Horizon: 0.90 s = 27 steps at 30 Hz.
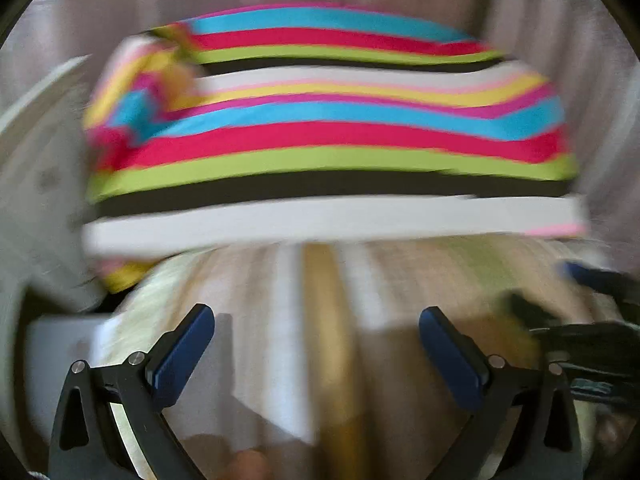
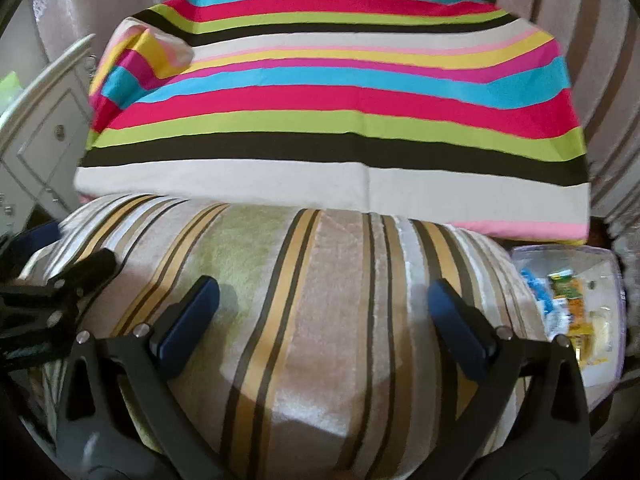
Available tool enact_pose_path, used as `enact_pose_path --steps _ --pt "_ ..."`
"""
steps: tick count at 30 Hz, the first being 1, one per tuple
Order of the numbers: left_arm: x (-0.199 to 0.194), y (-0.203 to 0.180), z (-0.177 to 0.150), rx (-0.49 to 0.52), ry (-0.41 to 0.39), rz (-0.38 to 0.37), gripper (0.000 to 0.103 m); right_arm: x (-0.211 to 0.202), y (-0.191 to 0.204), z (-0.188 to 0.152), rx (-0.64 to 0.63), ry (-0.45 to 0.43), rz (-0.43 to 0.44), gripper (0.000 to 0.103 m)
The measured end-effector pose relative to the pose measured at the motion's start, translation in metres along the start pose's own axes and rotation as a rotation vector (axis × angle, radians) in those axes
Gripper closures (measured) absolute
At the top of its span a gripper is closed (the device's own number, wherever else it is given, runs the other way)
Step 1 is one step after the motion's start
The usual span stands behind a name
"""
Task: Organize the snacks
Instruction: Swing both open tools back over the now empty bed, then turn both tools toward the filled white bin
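Bed [image 2: 320,320]: covered by a beige, brown and gold striped blanket.
On it: rainbow-striped cloth [image 2: 332,120], spread flat, possibly over a pillow.

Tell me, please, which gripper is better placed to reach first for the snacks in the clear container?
Probably the right gripper. Its jaws are open and empty, and the clear container with snack packets lies just beside its right finger. The left gripper, also open and empty, shows no container in its blurred view.

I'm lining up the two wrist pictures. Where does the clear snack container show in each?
Left wrist: not in it.
Right wrist: the clear snack container sits at the right edge, below the rainbow-striped bedcover.
Shared landmark: the rainbow-striped bedcover, across the top of both.
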State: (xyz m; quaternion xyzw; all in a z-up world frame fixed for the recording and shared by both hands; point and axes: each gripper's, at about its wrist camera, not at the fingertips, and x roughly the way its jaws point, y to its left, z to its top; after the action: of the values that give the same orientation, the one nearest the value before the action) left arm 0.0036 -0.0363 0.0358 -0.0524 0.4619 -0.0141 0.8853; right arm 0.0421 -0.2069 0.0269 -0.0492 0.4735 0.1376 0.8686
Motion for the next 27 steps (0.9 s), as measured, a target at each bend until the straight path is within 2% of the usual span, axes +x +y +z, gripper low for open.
enact_pose_path --steps 1,2,5,7,9,12,14,17,20,27 --pt "-0.001 -0.010 0.005 0.025 -0.005 -0.041 0.000 -0.007 -0.009 0.001 0.016 0.001 0.031 0.000" --pt "-0.002 -0.023 0.010 0.075 -0.015 -0.055 0.000 -0.014 -0.016 -0.001 0.034 -0.008 0.005 0.001" --pt "-0.012 -0.085 0.026 0.284 -0.084 -0.116 0.000 -0.050 -0.053 -0.009 0.090 -0.074 -0.150 0.001" --pt "-0.016 -0.131 0.034 0.385 -0.102 -0.205 0.000 -0.074 -0.090 -0.020 0.191 -0.102 -0.236 0.001" --pt "-0.018 -0.173 0.039 0.443 -0.121 -0.313 0.000 -0.091 -0.133 -0.035 0.300 -0.092 -0.359 0.001" --pt "-0.005 -0.235 0.043 0.499 -0.029 -0.469 0.000 -0.106 -0.182 -0.059 0.443 -0.084 -0.491 0.001" --pt "0.003 -0.262 0.039 0.534 -0.006 -0.470 0.000 -0.112 -0.208 -0.074 0.520 -0.068 -0.555 0.001" --pt "0.023 -0.293 0.033 0.567 0.056 -0.408 0.000 -0.115 -0.233 -0.094 0.585 -0.048 -0.634 0.001" --pt "0.044 -0.304 0.028 0.555 0.132 -0.355 0.000 -0.114 -0.249 -0.106 0.631 -0.032 -0.648 0.001" --pt "0.041 -0.308 0.020 0.576 0.138 -0.358 0.000 -0.110 -0.256 -0.114 0.644 -0.009 -0.655 0.001"
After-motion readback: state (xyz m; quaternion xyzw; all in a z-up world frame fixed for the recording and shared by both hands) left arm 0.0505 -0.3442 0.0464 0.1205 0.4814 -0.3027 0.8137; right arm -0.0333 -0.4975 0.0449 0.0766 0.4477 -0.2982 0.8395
